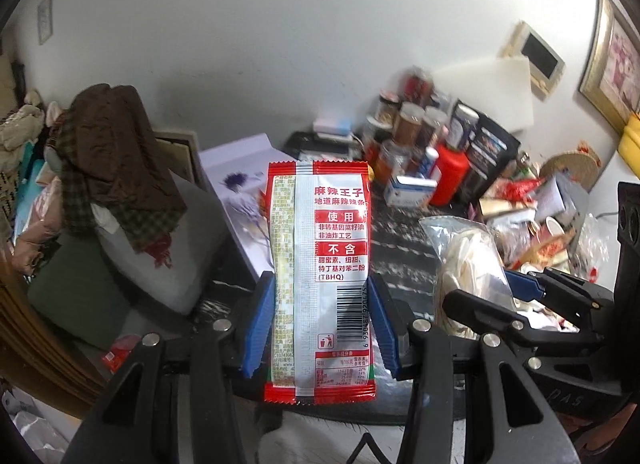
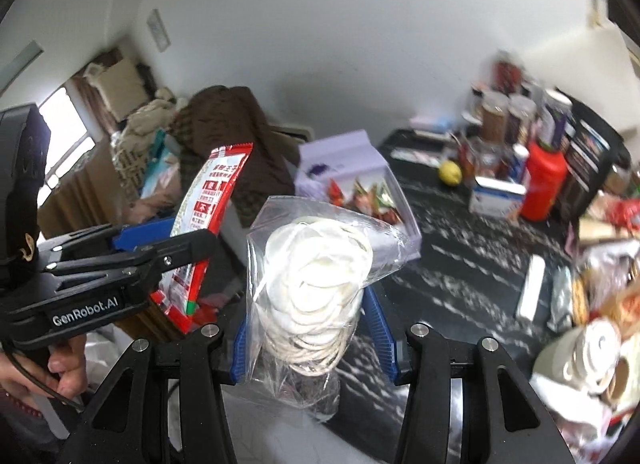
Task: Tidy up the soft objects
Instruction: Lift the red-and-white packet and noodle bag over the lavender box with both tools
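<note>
My left gripper (image 1: 322, 304) is shut on a red and white snack packet (image 1: 320, 276), held upright above the dark table; the blue pads press its two long edges. My right gripper (image 2: 308, 316) is shut on a clear plastic bag of white rings (image 2: 316, 276), also held up. In the left wrist view the bag (image 1: 468, 264) and the right gripper (image 1: 516, 300) show at the right. In the right wrist view the packet (image 2: 204, 219) and the left gripper (image 2: 160, 248) show at the left.
A lilac open box (image 2: 360, 167) with wrapped snacks lies on the black speckled table (image 2: 460, 256). Jars, a red bottle (image 2: 544, 183), a lemon (image 2: 450, 172) and packets crowd the back and right. A brown cloth (image 1: 116, 155) drapes over cushions at the left.
</note>
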Motion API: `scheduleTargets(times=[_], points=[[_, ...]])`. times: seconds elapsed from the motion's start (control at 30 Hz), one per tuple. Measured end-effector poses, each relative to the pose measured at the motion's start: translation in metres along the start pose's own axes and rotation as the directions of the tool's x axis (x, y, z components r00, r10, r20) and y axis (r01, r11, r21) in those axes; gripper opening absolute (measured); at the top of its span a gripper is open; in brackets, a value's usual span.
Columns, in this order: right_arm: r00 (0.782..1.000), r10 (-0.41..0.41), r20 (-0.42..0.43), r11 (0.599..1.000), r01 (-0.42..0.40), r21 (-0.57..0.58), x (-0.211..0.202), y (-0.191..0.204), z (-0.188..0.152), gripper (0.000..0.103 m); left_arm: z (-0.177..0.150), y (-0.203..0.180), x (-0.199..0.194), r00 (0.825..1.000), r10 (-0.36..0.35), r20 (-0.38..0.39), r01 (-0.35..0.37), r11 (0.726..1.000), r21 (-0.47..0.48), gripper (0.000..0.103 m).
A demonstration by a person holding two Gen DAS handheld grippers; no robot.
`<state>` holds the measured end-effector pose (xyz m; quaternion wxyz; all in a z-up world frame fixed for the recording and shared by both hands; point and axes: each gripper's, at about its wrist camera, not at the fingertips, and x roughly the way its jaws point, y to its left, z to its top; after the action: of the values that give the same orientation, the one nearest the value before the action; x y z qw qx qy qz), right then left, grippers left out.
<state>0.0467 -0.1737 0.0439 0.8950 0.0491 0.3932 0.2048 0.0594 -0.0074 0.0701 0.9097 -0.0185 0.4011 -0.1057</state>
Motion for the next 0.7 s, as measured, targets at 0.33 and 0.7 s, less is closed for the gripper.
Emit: scheduleTargets(times=[0.33,0.7], points=[[0.998,0.033,0.046,0.997,-0.029,-0.074,0.014,0.017,0.052,0.049,0.042,0.024,0.010,0.997,0.018,0.071,-0.014,0.999,-0.049,0.046],[0.995,-0.016,0.101,0.995,0.026,-0.092,0.049,0.002,0.116,0.049,0.097,0.049,0.056,0.995,0.007,0.097,-0.003,0.999,-0.040,0.046]])
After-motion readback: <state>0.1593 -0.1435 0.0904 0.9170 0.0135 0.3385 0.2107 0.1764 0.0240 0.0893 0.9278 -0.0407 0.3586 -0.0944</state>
